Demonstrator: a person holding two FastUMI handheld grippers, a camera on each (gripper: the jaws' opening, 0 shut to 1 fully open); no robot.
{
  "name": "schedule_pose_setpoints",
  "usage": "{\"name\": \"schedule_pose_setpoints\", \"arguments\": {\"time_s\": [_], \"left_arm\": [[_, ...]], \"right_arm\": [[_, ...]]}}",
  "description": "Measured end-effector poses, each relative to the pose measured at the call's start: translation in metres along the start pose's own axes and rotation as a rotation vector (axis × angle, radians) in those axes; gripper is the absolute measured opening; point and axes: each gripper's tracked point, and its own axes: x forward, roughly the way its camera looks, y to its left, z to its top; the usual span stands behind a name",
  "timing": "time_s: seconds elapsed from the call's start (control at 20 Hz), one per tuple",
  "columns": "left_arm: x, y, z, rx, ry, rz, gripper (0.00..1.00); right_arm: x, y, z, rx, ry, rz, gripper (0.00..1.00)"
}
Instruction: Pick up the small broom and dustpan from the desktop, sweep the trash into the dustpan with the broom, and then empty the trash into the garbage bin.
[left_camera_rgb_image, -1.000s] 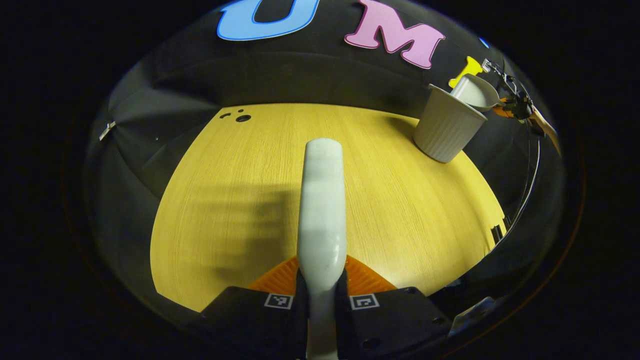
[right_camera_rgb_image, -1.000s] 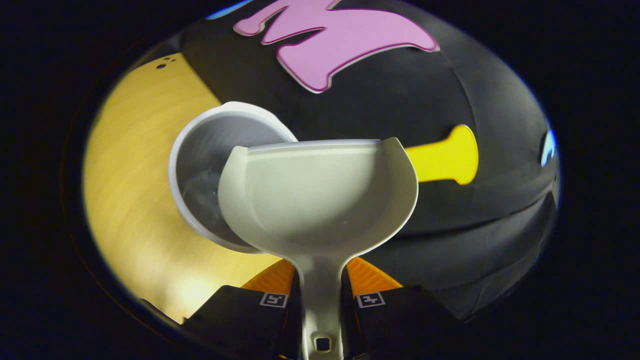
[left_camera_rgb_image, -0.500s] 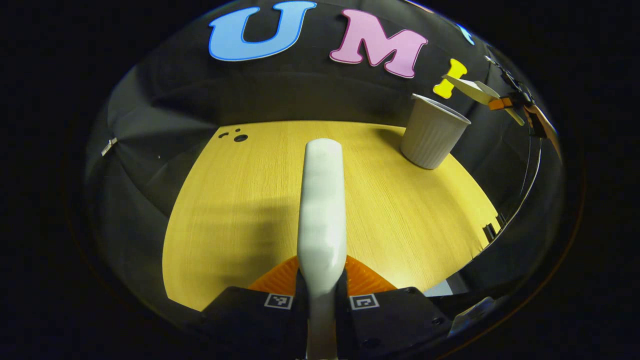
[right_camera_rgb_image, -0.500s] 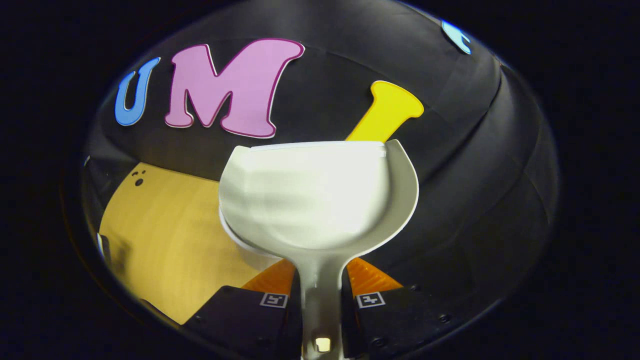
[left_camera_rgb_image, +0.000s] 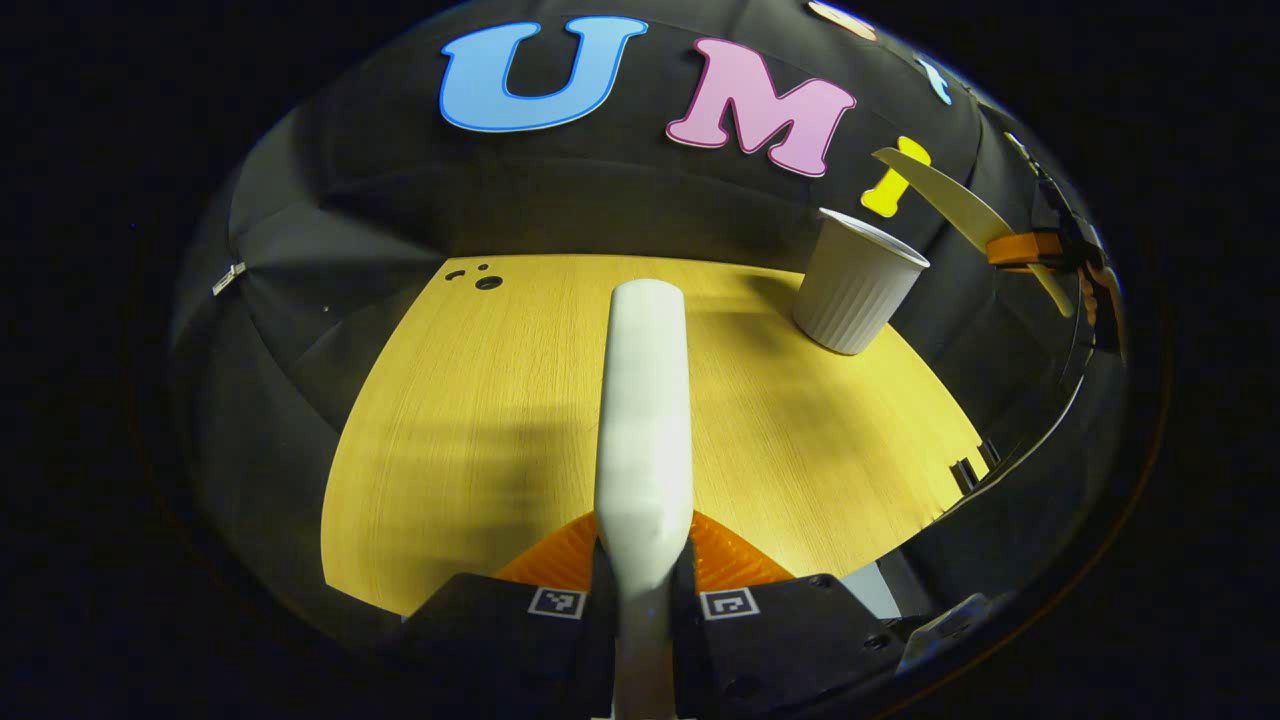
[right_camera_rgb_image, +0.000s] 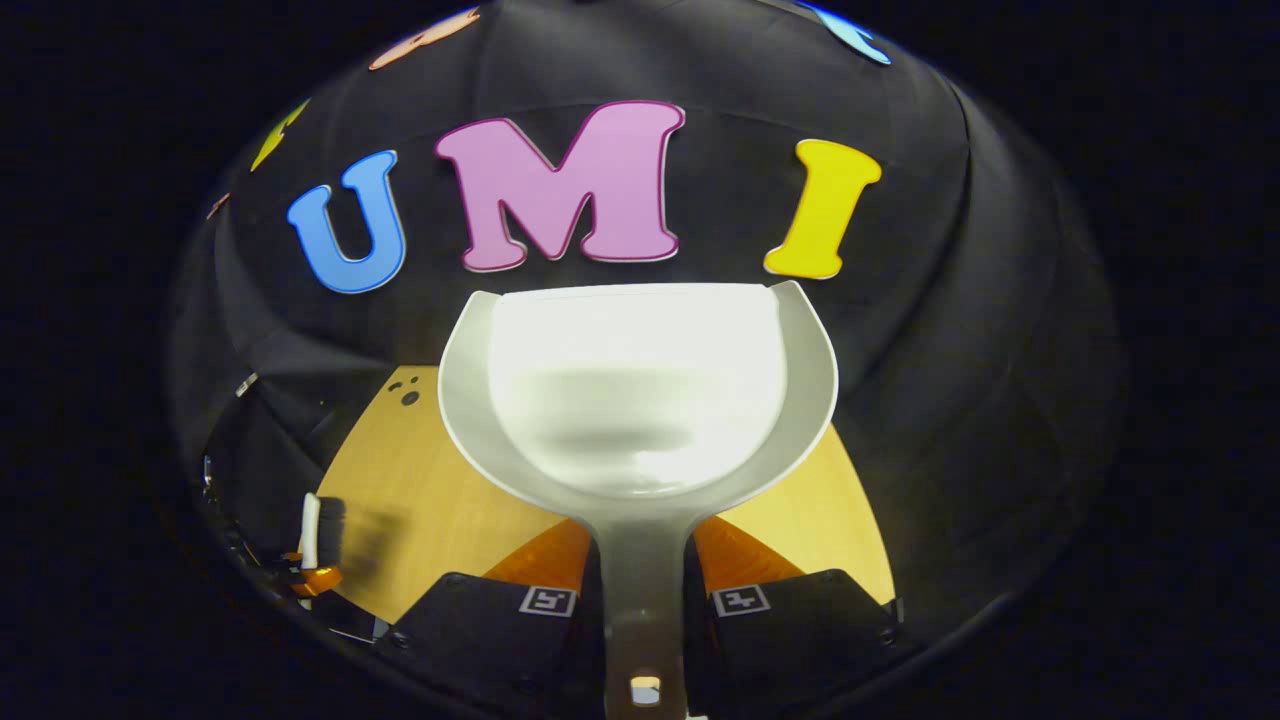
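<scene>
My left gripper (left_camera_rgb_image: 645, 575) is shut on the small white broom (left_camera_rgb_image: 645, 410), which points forward above the yellow desktop (left_camera_rgb_image: 470, 420). The white ribbed garbage bin (left_camera_rgb_image: 858, 285) stands at the desk's far right. Above and to the right of it hangs the white dustpan (left_camera_rgb_image: 940, 195), seen edge-on and held by my right gripper (left_camera_rgb_image: 1012, 248). In the right gripper view, my right gripper (right_camera_rgb_image: 645, 600) is shut on the handle of the dustpan (right_camera_rgb_image: 640, 400), which is level and looks empty. The broom (right_camera_rgb_image: 310, 530) and left gripper (right_camera_rgb_image: 315, 578) show at the lower left.
The desktop (right_camera_rgb_image: 400, 480) has small cable holes (left_camera_rgb_image: 487, 282) at its far left corner. Notches (left_camera_rgb_image: 975, 460) mark its right edge. Black cloth walls close the booth behind and on both sides.
The right gripper has lifted the dustpan off the bin's rim, drawn it back to the right and levelled it. The left gripper with the broom has barely shifted.
</scene>
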Motion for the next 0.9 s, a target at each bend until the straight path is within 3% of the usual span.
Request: {"name": "schedule_pose_setpoints", "arguments": {"time_s": [0.3, 0.4, 0.7, 0.75, 0.9], "left_arm": [[0.015, 0.002, -0.021, -0.06, 0.036, 0.009, 0.27], [0.029, 0.007, -0.024, -0.078, 0.058, 0.023, 0.27], [0.08, 0.012, -0.031, -0.161, 0.152, 0.057, 0.27], [0.089, 0.012, -0.031, -0.177, 0.166, 0.064, 0.27], [0.114, 0.02, -0.034, -0.122, 0.198, 0.124, 0.28]], "right_arm": [[0.017, 0.068, -0.117, -0.016, 0.164, 0.124, 0.38], [0.033, 0.076, -0.147, -0.052, 0.213, 0.134, 0.35], [0.093, 0.083, -0.205, -0.128, 0.316, 0.122, 0.35], [0.103, 0.083, -0.215, -0.151, 0.337, 0.115, 0.31], [0.124, 0.095, -0.233, -0.145, 0.374, 0.146, 0.35]]}}
